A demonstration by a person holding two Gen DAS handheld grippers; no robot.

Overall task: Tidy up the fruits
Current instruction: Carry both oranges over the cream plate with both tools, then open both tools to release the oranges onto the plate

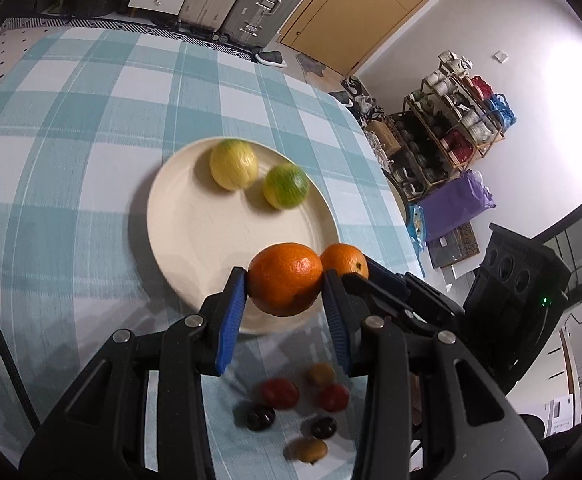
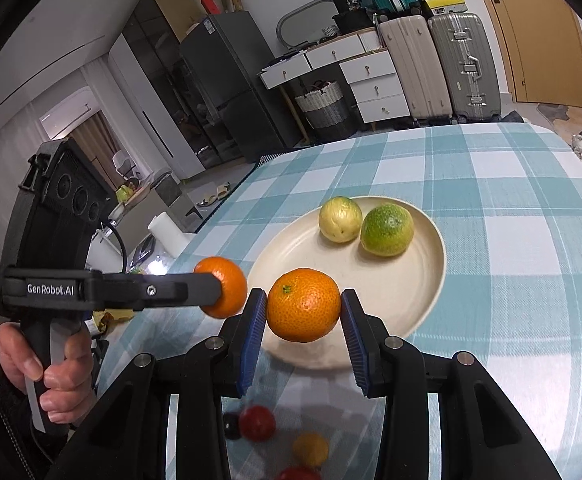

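Note:
My left gripper [image 1: 285, 280] is shut on an orange [image 1: 285, 278] and holds it above the near rim of a cream plate [image 1: 211, 236]. My right gripper [image 2: 303, 306] is shut on a second orange [image 2: 303, 305], also above the plate's [image 2: 411, 288] near rim. The two oranges hang side by side: the right one shows in the left wrist view [image 1: 345, 260], the left one in the right wrist view [image 2: 223, 292]. A yellow citrus [image 1: 233, 164] [image 2: 340, 219] and a green citrus [image 1: 285, 186] [image 2: 387, 230] lie on the plate's far side.
Several small red, dark and yellow-orange tomatoes [image 1: 279, 394] [image 2: 257, 422] lie on the blue-and-white checked tablecloth [image 1: 71, 140] below the grippers. The table edge runs close on the right in the left wrist view, with a shoe rack [image 1: 443, 136] beyond. Suitcases [image 2: 463, 68] stand behind the table.

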